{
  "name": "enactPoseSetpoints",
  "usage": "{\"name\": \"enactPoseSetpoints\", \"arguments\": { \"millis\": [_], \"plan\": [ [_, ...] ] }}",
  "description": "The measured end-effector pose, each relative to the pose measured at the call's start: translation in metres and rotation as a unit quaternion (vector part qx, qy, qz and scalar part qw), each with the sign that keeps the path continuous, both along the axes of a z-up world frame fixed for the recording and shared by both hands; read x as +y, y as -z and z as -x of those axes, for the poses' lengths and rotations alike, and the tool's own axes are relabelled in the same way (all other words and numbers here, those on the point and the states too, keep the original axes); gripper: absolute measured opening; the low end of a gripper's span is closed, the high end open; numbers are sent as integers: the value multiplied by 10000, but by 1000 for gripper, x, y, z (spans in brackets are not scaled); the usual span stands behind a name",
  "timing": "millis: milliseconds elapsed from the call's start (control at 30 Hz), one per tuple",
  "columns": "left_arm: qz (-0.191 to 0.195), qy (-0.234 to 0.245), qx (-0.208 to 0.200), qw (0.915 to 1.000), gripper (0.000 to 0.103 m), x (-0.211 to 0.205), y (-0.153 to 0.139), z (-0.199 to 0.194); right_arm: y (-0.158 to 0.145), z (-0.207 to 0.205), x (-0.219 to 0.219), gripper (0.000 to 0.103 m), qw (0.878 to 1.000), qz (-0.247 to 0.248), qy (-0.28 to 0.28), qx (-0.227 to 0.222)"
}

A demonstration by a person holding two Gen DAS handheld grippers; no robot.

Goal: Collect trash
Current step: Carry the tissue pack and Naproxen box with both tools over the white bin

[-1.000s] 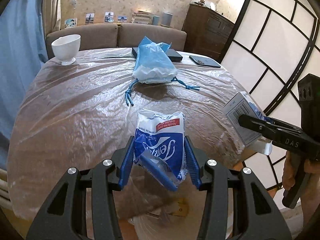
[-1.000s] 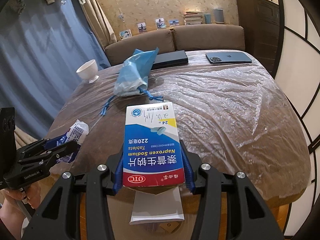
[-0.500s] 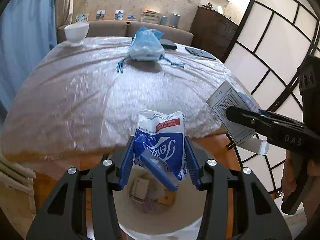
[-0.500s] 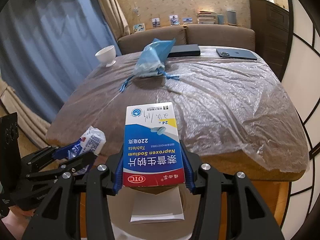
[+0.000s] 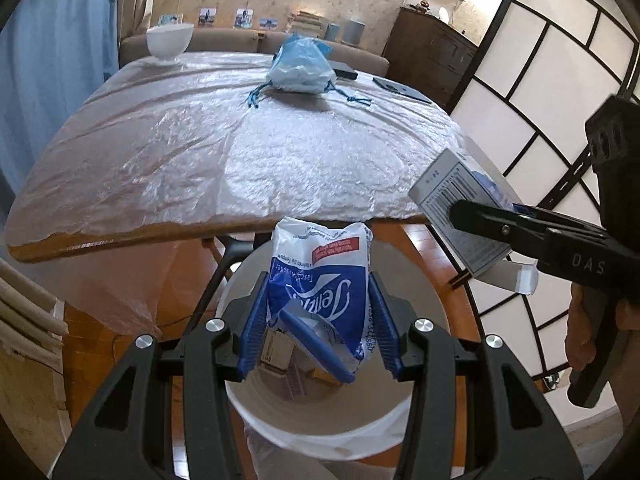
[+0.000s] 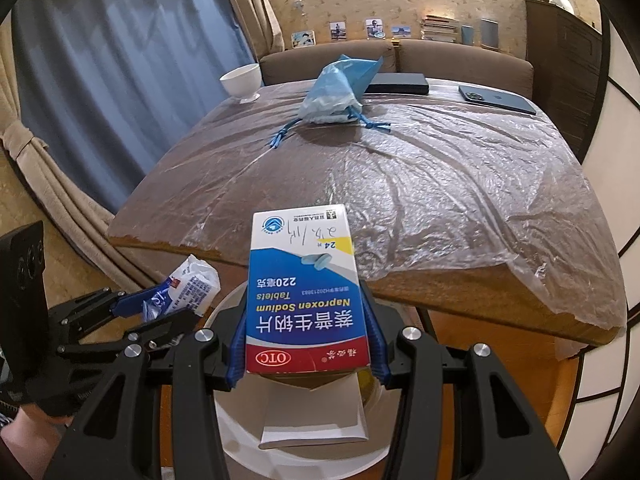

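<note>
My left gripper [image 5: 318, 308] is shut on a blue and white tissue packet [image 5: 320, 280] and holds it over a white bin [image 5: 320, 428] that stands on the floor before the table; some trash lies inside. My right gripper [image 6: 306, 328] is shut on a blue and white medicine box [image 6: 304, 280], its flap open, above the same bin [image 6: 304, 456]. The right gripper with the box shows at the right of the left wrist view [image 5: 460, 216]. The left gripper with the packet shows at the left of the right wrist view [image 6: 180, 292].
A table [image 5: 120, 236] under clear plastic film holds a blue drawstring bag [image 5: 302, 68], a white bowl [image 5: 168, 42], a dark book [image 6: 398, 83] and a phone [image 6: 496, 98]. A sofa stands behind. A panelled screen [image 5: 540, 100] stands at the right, curtains at the left.
Both grippers have drawn back from over the table edge and now hold their items above the white bin. The table items have not moved.
</note>
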State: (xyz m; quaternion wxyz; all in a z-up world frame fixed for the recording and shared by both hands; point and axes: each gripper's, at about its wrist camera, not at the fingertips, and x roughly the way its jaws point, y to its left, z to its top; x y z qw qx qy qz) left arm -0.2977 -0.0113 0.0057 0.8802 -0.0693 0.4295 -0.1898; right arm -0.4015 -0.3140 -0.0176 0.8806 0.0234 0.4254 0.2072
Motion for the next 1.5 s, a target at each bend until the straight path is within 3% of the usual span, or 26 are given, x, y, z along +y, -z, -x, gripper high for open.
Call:
{"name": "enactPoseSetpoints", "arguments": {
  "millis": [800,1500],
  "plan": [
    [-433,414,486,9970,49,-20,31,2,70,15,-5,47,9966,-55,139,813],
    [-997,783,1111,9857,49,-39,87,-13,135,6,-3,47,9888,270,239,1449]
  ]
}}
